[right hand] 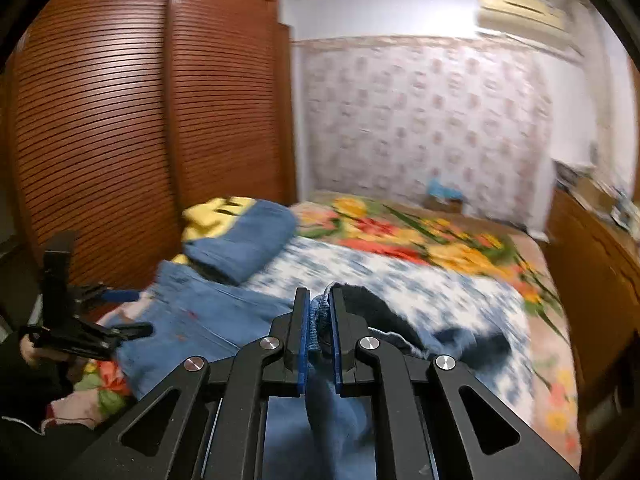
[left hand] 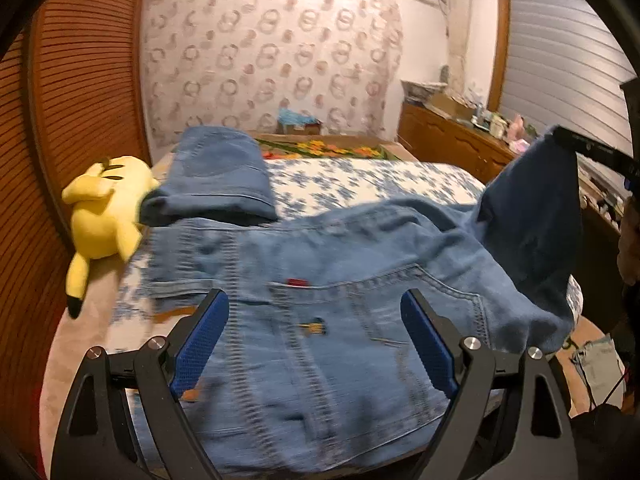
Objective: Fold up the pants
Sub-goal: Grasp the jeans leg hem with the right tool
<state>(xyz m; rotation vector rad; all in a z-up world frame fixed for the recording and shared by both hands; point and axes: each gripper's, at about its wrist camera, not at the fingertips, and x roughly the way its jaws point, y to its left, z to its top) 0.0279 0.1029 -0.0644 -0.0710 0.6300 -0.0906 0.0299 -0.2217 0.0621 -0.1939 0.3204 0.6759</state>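
Right gripper [right hand: 319,300] raised, jaws pinching jeans [right hand: 200,320].

A bedroom: a slatted wooden wardrobe [right hand: 120,140] stands along the bed's [left hand: 380,184] left edge. Patterned wallpaper [left hand: 272,60] covers the far wall. A cluttered wooden dresser [left hand: 452,140] lines the right side, below a shuttered window [left hand: 568,64]. An air conditioner [right hand: 520,12] hangs high.

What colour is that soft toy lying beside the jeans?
The plush toy is bright yellow with black tips, clearest in the left wrist view.
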